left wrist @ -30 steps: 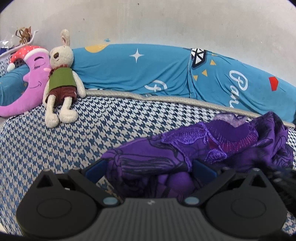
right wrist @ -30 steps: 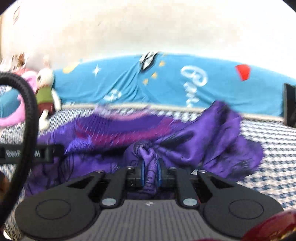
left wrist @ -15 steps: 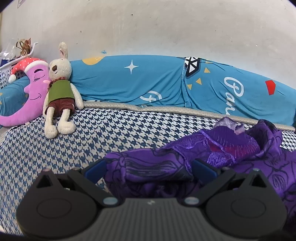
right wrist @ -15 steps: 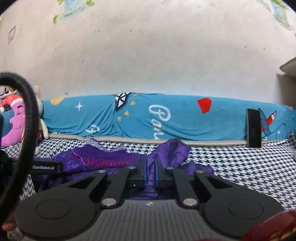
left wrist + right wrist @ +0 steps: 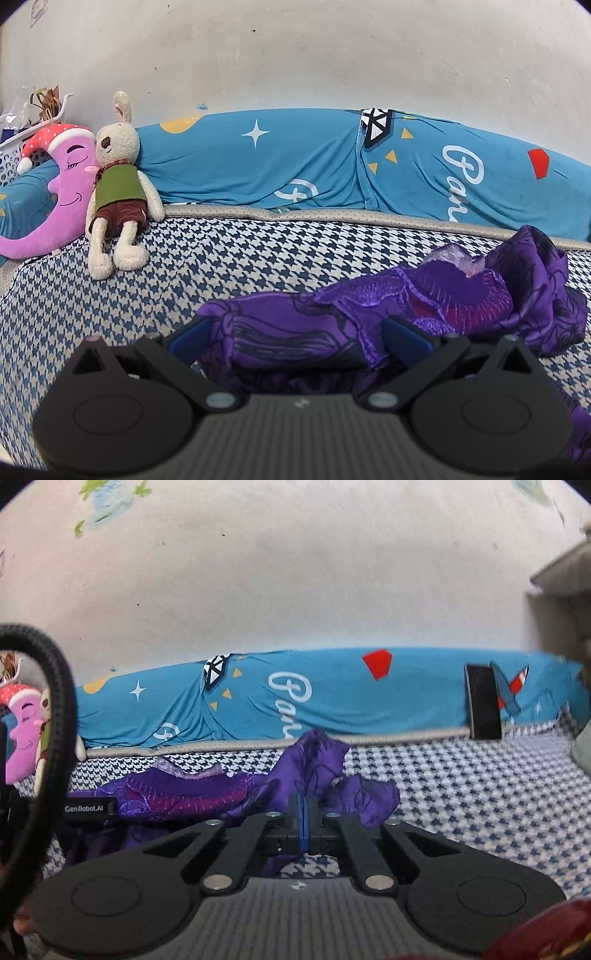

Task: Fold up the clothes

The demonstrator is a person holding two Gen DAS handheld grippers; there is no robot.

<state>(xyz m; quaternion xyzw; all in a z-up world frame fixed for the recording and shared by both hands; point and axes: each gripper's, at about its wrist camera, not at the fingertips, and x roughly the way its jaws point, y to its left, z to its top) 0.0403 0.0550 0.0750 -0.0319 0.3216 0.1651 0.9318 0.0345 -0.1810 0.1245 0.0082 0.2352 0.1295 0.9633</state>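
While our left gripper [image 5: 295, 332] stands spread around the purple garment [image 5: 424, 306] on the checked bed cover [image 5: 229, 258], our right gripper [image 5: 303, 812] is pressed together, empty.

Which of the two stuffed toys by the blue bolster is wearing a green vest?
The beige rabbit, sitting upright with long ears and brown shorts. The other toy, the purple moon pillow beside it, wears only a red spotted nightcap.

At lower right of the left wrist view, the purple garment [image 5: 443, 306] runs off-frame; a black cable [image 5: 55, 738] hides the plush toys.
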